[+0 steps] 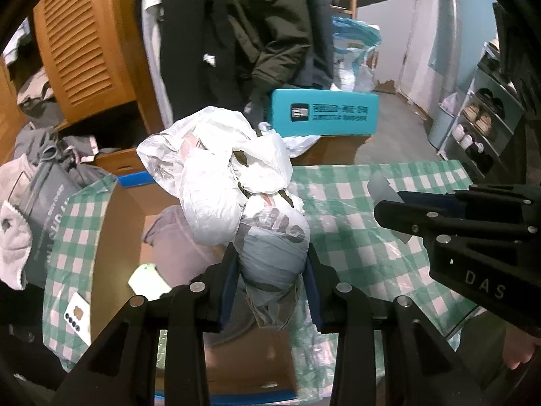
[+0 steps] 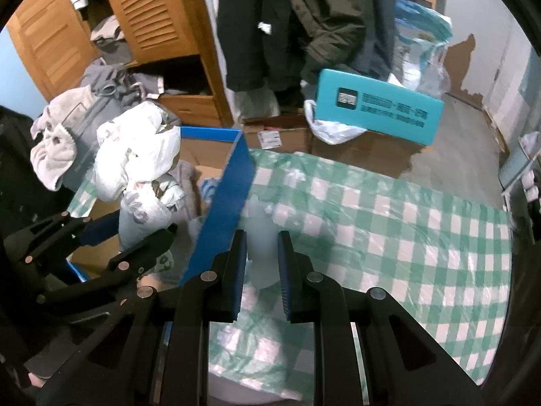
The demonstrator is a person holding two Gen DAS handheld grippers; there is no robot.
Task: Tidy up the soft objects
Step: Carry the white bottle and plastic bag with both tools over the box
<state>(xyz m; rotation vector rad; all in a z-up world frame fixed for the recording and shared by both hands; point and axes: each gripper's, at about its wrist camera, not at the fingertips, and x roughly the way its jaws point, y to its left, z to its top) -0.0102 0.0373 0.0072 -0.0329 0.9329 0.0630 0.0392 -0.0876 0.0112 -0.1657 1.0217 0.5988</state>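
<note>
A bundle of crumpled white and grey plastic bags hangs over an open cardboard box with blue-taped edges. My left gripper is shut on the bundle's grey lower end. From the right wrist view, that left gripper and the plastic bag bundle appear at the left, above the cardboard box. My right gripper is shut on a thin pale piece of plastic over the green checked tablecloth. In the left wrist view the right gripper sits at the right.
A mauve cloth lies inside the box. A phone rests on the tablecloth left of the box. Beyond the table stand a teal carton, hanging dark coats, a wooden louvred cupboard and a shoe rack.
</note>
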